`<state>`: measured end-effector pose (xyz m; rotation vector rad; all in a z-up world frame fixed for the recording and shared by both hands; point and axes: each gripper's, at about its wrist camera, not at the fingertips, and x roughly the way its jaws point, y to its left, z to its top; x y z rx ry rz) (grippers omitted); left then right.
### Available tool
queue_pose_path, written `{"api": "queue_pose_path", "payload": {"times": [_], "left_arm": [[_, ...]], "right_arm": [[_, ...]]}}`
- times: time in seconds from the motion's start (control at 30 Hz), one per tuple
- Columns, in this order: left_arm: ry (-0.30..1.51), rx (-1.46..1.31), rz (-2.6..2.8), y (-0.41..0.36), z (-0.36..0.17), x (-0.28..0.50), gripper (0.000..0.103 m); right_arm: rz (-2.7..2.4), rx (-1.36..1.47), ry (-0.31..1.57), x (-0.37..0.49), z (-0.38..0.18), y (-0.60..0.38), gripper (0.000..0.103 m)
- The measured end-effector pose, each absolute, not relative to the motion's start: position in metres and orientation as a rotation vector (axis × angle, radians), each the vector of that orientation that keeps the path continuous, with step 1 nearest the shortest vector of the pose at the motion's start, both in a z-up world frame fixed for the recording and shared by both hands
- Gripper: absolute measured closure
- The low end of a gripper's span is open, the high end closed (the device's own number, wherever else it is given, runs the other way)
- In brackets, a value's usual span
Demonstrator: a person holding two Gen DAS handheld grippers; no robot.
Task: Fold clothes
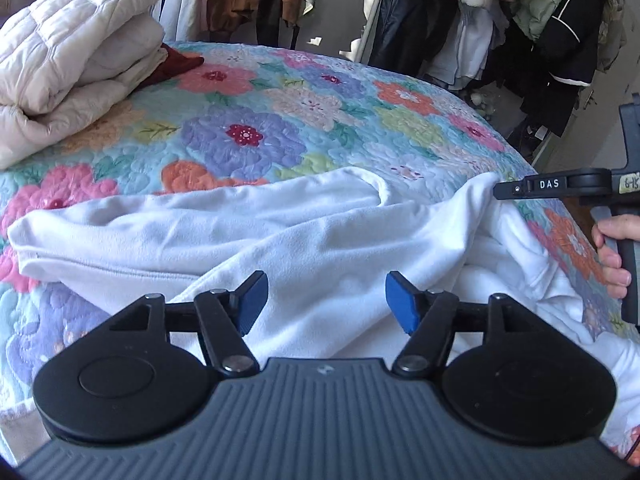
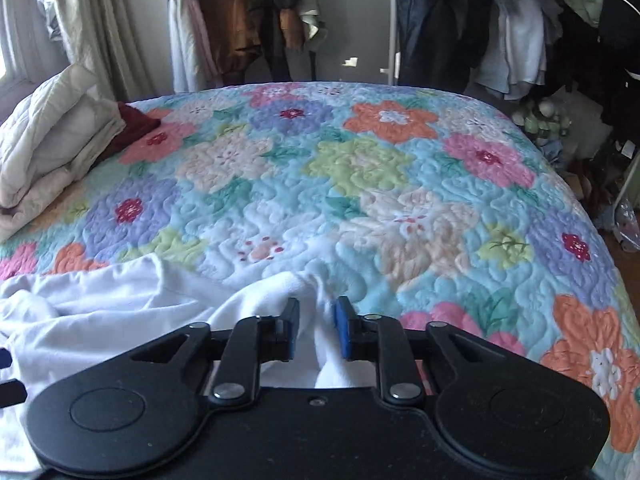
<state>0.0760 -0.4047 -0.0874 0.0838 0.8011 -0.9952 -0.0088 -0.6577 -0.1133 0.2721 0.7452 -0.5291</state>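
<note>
A white garment (image 1: 320, 240) lies rumpled across the near part of the bed, with folds and a rounded hem edge toward the far side. My left gripper (image 1: 326, 300) hovers over its middle, open, with only flat fabric showing between the blue pads (image 1: 252, 300). My right gripper (image 2: 319, 328) is at the garment's right corner (image 2: 304, 284). A raised fold of white cloth runs between its pads (image 2: 344, 328), which stand a little apart, so it is open. In the left wrist view the right gripper (image 1: 498, 192) reaches in from the right, held by a person's hand (image 1: 612, 256).
A flowered quilted bedspread (image 2: 360, 184) covers the bed. A folded cream comforter (image 1: 72, 52) and a dark red cloth (image 1: 176, 62) sit at the far left corner. Racks of hanging clothes (image 1: 540, 40) line the wall beyond the bed's far and right edges.
</note>
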Motion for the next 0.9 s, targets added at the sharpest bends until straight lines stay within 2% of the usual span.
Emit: {"api": "queue_pose_path", "payload": {"times": [0.03,0.17,0.2,0.23,0.3,0.4,0.43,0.47,0.5,0.6,0.9], "left_arm": [[0.805,0.055,-1.013,-0.400,-0.090,0.078,0.028],[0.839,-0.105,-1.070,-0.393,-0.095,0.078,0.023],[0.847,-0.106,-1.087,-0.396,-0.096,0.076,0.018],[0.843,-0.066,-1.102,-0.401,-0.097,0.072,0.015],[0.827,0.049,-1.101,-0.414,-0.100,0.063,0.011],[0.829,0.190,-1.039,-0.427,-0.112,0.055,0.008],[0.836,0.213,-1.032,-0.429,-0.117,0.054,0.017],[0.834,0.242,-1.017,-0.431,-0.121,0.054,0.037],[0.832,0.272,-1.006,-0.433,-0.123,0.054,0.077],[0.832,0.269,-1.027,-0.436,-0.116,0.063,0.093],[0.594,0.159,-0.929,-0.460,-0.039,0.118,0.095]], "right_arm": [[-0.505,0.277,0.739,-0.012,-0.112,-0.649,0.065],[-0.395,0.447,0.701,-0.024,-0.106,-0.628,0.065],[-0.362,0.499,0.682,-0.026,-0.105,-0.624,0.064],[-0.334,0.541,0.675,-0.027,-0.106,-0.621,0.063],[-0.292,0.598,0.695,-0.025,-0.114,-0.614,0.053],[-0.231,0.659,0.740,-0.019,-0.131,-0.606,0.049],[-0.220,0.673,0.754,-0.017,-0.137,-0.603,0.047],[-0.217,0.683,0.771,-0.013,-0.143,-0.602,0.041],[-0.215,0.693,0.788,-0.010,-0.150,-0.601,0.039],[-0.206,0.722,0.829,-0.001,-0.169,-0.597,0.039],[-0.127,0.685,0.767,0.002,-0.161,-0.587,0.039]]}}
